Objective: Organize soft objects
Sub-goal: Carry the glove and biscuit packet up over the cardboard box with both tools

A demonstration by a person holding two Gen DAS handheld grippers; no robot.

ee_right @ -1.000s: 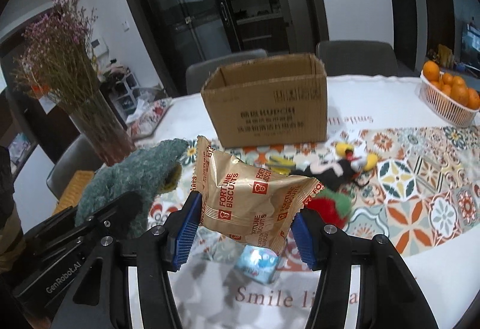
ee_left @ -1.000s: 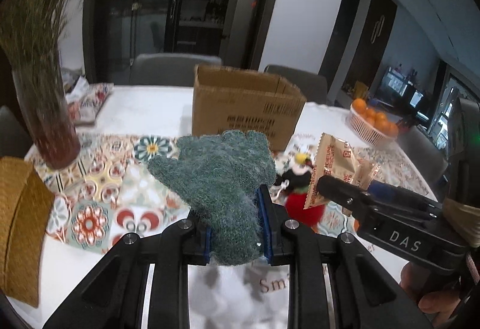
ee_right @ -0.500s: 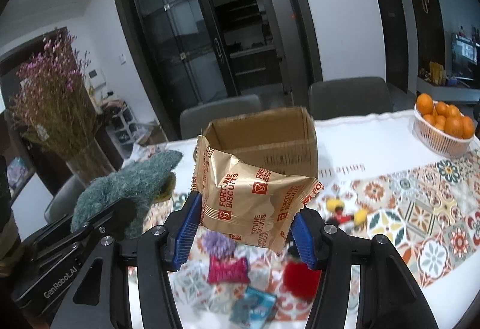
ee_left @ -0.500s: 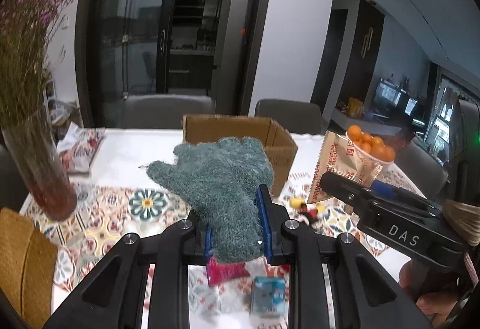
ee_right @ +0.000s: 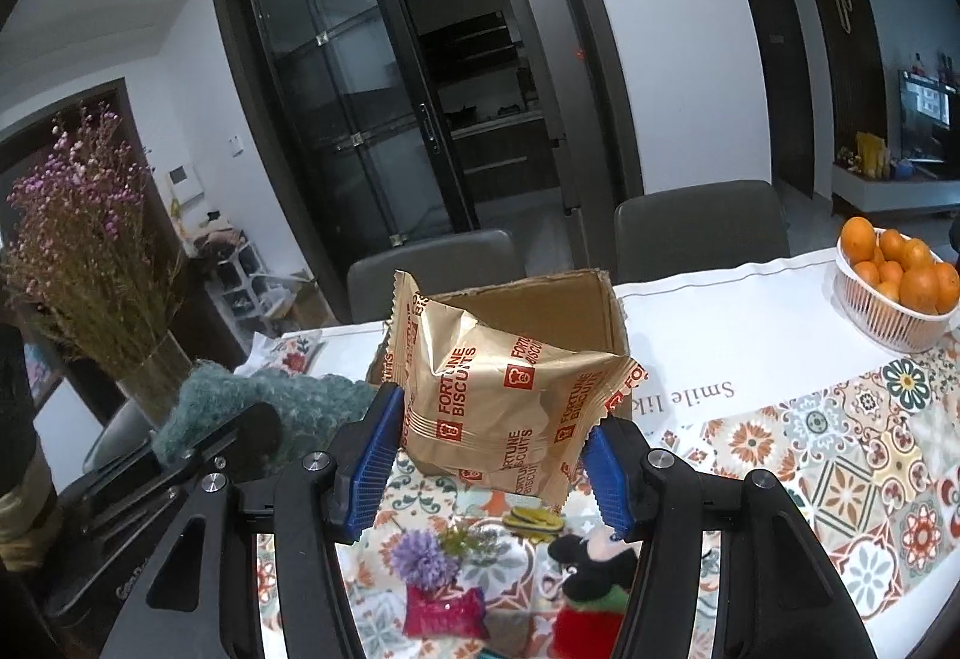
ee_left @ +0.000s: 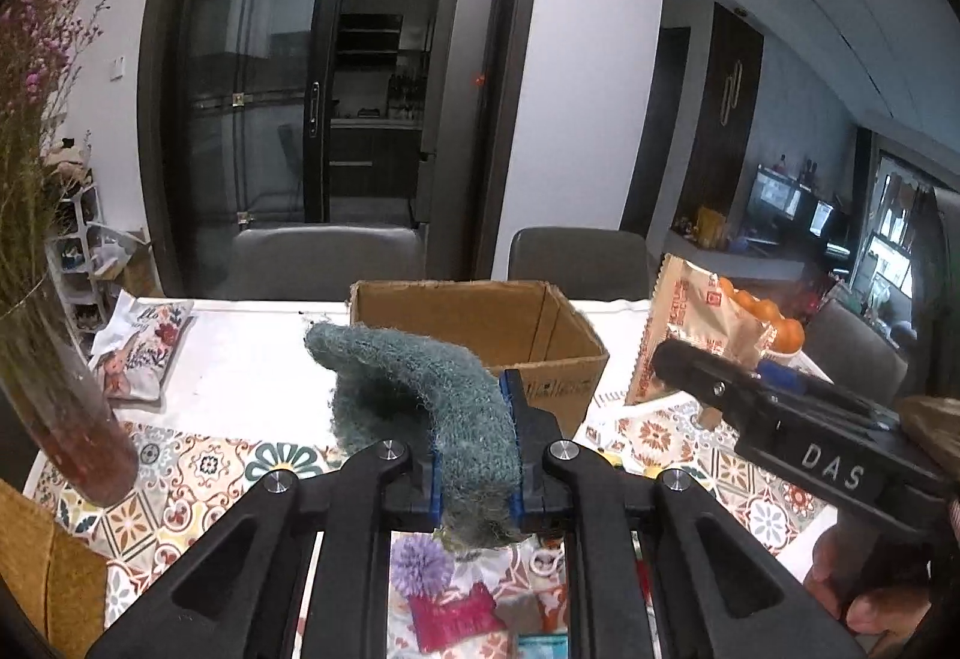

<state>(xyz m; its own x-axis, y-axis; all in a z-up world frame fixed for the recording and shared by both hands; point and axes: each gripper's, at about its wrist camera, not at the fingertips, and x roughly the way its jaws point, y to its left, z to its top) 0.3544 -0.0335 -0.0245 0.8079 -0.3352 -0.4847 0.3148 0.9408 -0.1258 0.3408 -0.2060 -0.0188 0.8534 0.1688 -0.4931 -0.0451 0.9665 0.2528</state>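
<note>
My left gripper (ee_left: 477, 470) is shut on a teal knitted glove (ee_left: 420, 389), held above the table; the glove droops forward and left towards the open cardboard box (ee_left: 480, 323). My right gripper (ee_right: 483, 464) is shut on a gold Fortune Biscuits packet (ee_right: 498, 401), held up in front of the same box (ee_right: 576, 299). The glove (ee_right: 270, 401) and the left gripper show at the left of the right wrist view. The packet (ee_left: 690, 335) and the right gripper show at the right of the left wrist view.
Below lie a purple flower in a red pot (ee_right: 429, 575), a Mickey plush (ee_right: 594, 569) and a yellow item (ee_right: 531, 518) on the patterned runner. A vase of dried flowers (ee_left: 54, 359) stands left, a basket of oranges (ee_right: 900, 293) right. Grey chairs stand behind the table.
Both grippers have risen and moved towards the box with their loads. The glove has flopped forward over the left gripper. The box's open top now shows.
</note>
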